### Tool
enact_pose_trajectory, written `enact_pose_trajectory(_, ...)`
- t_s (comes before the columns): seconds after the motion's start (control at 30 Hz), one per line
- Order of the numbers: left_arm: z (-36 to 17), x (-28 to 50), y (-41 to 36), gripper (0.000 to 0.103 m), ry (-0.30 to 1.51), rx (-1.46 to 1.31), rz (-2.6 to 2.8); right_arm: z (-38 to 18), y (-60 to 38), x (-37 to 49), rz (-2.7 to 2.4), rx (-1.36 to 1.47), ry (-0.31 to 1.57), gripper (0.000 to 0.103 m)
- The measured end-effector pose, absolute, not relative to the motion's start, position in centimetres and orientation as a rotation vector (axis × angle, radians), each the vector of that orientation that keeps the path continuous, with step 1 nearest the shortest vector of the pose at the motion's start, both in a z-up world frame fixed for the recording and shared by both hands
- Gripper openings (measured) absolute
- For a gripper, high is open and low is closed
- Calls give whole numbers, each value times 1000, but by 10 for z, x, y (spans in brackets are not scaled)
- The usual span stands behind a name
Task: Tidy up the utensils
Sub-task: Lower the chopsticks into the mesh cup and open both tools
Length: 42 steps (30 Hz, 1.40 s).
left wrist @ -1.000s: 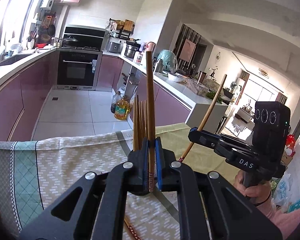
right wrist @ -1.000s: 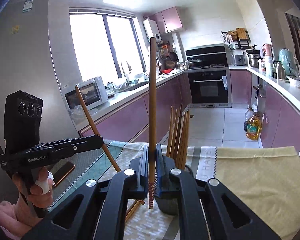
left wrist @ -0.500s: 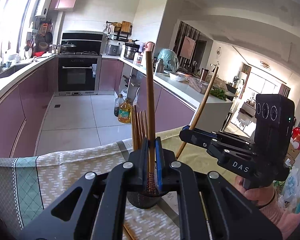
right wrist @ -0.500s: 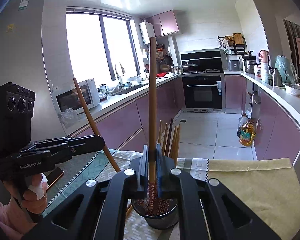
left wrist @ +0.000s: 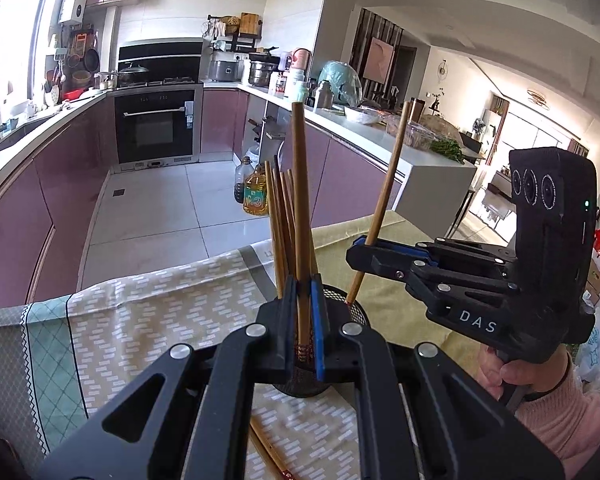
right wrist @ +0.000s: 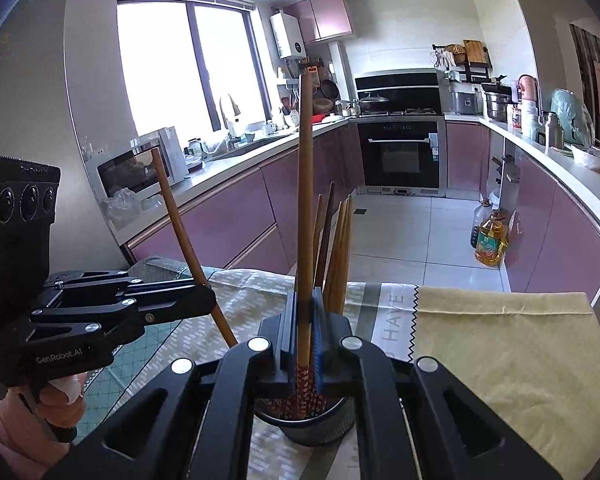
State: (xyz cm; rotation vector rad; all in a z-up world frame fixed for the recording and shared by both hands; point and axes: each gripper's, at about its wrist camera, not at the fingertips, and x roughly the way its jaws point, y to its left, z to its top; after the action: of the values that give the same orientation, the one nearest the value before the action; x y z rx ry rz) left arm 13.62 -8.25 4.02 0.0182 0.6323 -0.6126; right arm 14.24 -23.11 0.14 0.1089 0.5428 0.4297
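Note:
A black mesh holder [left wrist: 354, 312] [right wrist: 320, 426] stands on the tablecloth with several brown chopsticks [left wrist: 280, 216] [right wrist: 338, 248] upright in it. My left gripper [left wrist: 302, 292] is shut on one upright chopstick [left wrist: 300, 200], whose red patterned lower end hangs over the holder's mouth. My right gripper [right wrist: 305, 304] is shut on another chopstick [right wrist: 305, 200], its patterned end dipping inside the holder. Each view shows the other gripper from the side, left gripper [right wrist: 204, 296] and right gripper [left wrist: 360, 248], with its chopstick slanting down to the holder's rim.
A loose chopstick [left wrist: 268, 456] lies on the patterned cloth [left wrist: 140, 320] near me. A yellow cloth [right wrist: 500, 352] covers the table's right part. The table's far edge drops to the kitchen floor, where oil bottles [right wrist: 488, 236] stand. A person's hands grip both handles.
Both grippers have sunk and closed in on the holder with their chopsticks. The holder has come into view under the jaws, and the chopsticks' lower ends now reach its mouth.

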Motion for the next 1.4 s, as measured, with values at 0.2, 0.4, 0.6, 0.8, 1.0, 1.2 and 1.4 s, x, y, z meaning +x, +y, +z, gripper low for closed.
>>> enact_pose_trajectory(0.2,29,144,-86,8,682,39,-619,-11,-226,148,427,89,605,6)
enact_pose_trajectory(0.4,21,154,-86,8,704,31,-613,-20,-220,153,416,70,630,6)
enact_pose_trajectory(0.6,15,162,-88,8,717,25,-601,-25,-218,155,408,70,638,6)
enact_pose_trajectory(0.8,12,168,-92,8,721,17,-598,-24,-220,159,403,82,641,6)
enact_pose_trajectory(1.0,9,168,-95,8,726,15,-595,-24,-221,160,398,92,637,8)
enact_pose_trajectory(1.2,4,166,-96,8,727,7,-598,-23,-223,157,394,103,632,9)
enact_pose_trajectory(1.4,2,153,-88,22,701,14,-582,-22,-223,148,410,108,621,22)
